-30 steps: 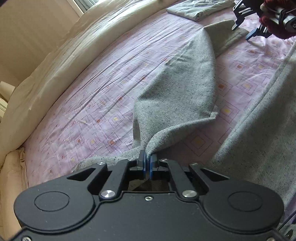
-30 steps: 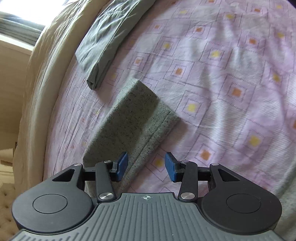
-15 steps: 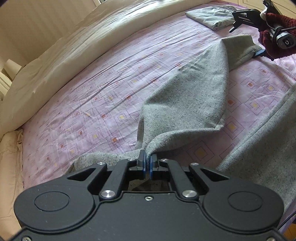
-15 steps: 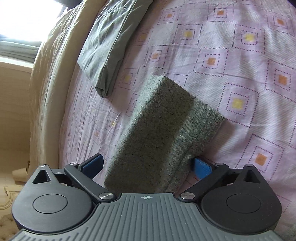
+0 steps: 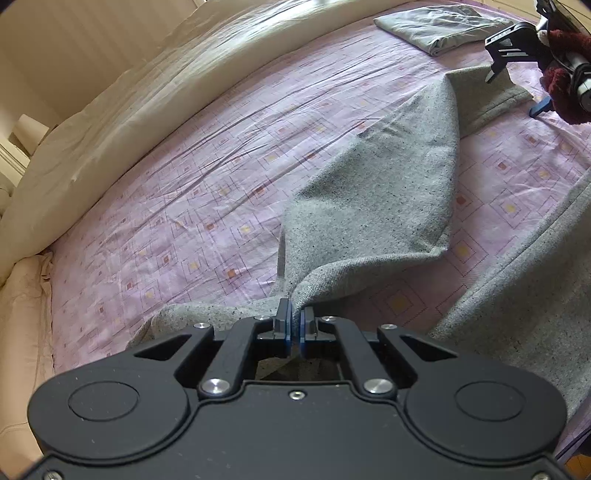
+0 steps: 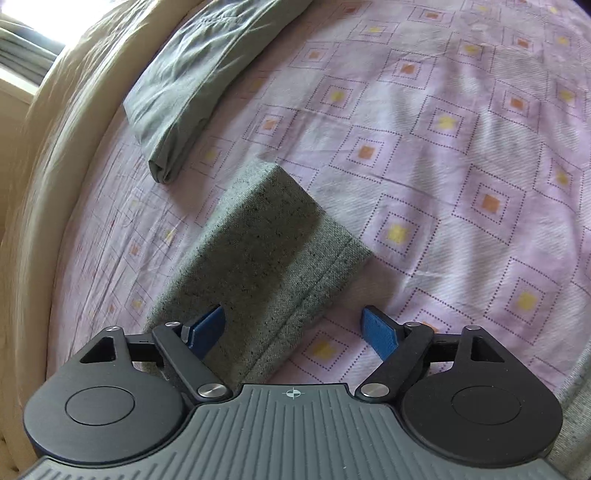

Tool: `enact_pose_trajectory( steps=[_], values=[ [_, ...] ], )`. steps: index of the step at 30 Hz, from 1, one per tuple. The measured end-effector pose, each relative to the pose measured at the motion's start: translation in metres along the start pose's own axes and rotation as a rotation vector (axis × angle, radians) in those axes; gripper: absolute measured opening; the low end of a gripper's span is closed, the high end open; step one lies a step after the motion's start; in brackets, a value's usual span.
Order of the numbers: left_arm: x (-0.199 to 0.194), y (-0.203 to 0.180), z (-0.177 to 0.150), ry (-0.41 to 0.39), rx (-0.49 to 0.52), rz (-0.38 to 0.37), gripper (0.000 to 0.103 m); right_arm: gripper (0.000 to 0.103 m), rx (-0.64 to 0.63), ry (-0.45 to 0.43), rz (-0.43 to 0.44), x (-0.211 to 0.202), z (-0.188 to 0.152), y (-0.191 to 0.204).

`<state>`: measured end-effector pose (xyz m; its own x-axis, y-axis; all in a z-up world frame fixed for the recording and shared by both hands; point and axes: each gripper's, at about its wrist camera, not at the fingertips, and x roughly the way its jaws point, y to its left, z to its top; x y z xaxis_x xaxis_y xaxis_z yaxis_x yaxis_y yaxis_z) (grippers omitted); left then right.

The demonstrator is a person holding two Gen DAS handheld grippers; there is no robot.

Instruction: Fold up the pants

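Grey speckled pants (image 5: 373,199) lie on a pink patterned bed sheet (image 5: 207,177). My left gripper (image 5: 294,325) is shut on a fold of the pants and lifts it, so one leg stretches away toward the far right. My right gripper (image 6: 293,326) is open just above that leg's hem end (image 6: 273,240), with its blue pads on either side of the cloth. The right gripper (image 5: 517,70) also shows in the left wrist view, over the leg end. The other pant leg (image 5: 524,314) lies along the right.
A folded grey-green garment (image 6: 195,70) lies on the sheet beyond the leg end; it also shows in the left wrist view (image 5: 439,27). A cream duvet (image 5: 155,92) runs along the far side of the bed.
The right gripper has pulled back a little from the leg end and stays open. The left gripper has kept its hold and shifted, swinging its view toward the far leg end.
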<state>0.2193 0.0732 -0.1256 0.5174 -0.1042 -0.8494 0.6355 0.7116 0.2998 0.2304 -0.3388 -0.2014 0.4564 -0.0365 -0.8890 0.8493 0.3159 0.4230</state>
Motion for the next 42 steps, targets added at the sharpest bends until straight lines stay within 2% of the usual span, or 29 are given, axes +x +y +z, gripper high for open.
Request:
enact_pose_trajectory(
  steps=[2,4,5,6,7,8,9,11,13,20,25,30,33,38,42],
  values=[
    [0.002,-0.001,0.001,0.003,0.014,-0.005,0.006,0.091,0.063,-0.027,0.013,0.003,0.004,-0.001],
    [0.004,-0.002,0.002,0.002,0.025,-0.009,0.007,0.092,0.168,-0.067,0.036,0.003,0.009,-0.007],
    [0.004,-0.002,0.002,0.000,0.025,-0.009,0.007,0.092,0.191,-0.060,0.048,0.003,0.011,-0.010],
    [0.005,-0.001,0.003,-0.002,0.022,-0.010,0.007,0.086,0.186,-0.047,0.078,0.002,0.015,-0.013],
    [0.005,0.000,0.003,-0.003,0.017,-0.012,0.007,0.061,0.166,-0.025,0.119,0.004,0.017,-0.016],
    [0.005,0.001,0.003,-0.004,0.009,-0.014,0.007,0.044,0.156,0.016,0.153,0.007,0.019,-0.021],
    [0.005,0.001,0.004,-0.005,0.002,-0.016,0.007,0.006,0.174,0.072,0.219,0.012,0.021,-0.030],
    [0.006,0.002,0.003,-0.009,-0.005,-0.018,0.007,0.007,0.260,0.110,0.331,0.013,0.021,-0.049],
    [0.005,0.002,0.004,-0.018,-0.009,-0.012,0.007,0.006,0.263,0.112,0.393,0.006,0.023,-0.057],
    [-0.013,0.008,0.013,-0.097,-0.039,0.040,0.006,0.006,0.067,0.101,0.464,-0.050,0.044,-0.050],
    [-0.031,0.014,0.019,-0.146,-0.064,0.100,0.006,0.006,-0.029,0.042,0.474,-0.100,0.067,-0.050],
    [-0.048,0.011,0.022,-0.177,-0.062,0.151,0.006,0.006,-0.070,0.003,0.465,-0.136,0.079,-0.069],
    [-0.066,0.003,0.019,-0.197,-0.067,0.151,0.006,0.006,-0.059,-0.008,0.477,-0.155,0.081,-0.087],
    [-0.101,-0.025,0.003,-0.232,-0.003,0.146,0.006,0.006,-0.093,-0.039,0.444,-0.193,0.080,-0.128],
    [-0.121,-0.054,-0.019,-0.208,0.026,0.110,0.006,0.006,-0.097,-0.039,0.387,-0.214,0.072,-0.174]
  ],
)
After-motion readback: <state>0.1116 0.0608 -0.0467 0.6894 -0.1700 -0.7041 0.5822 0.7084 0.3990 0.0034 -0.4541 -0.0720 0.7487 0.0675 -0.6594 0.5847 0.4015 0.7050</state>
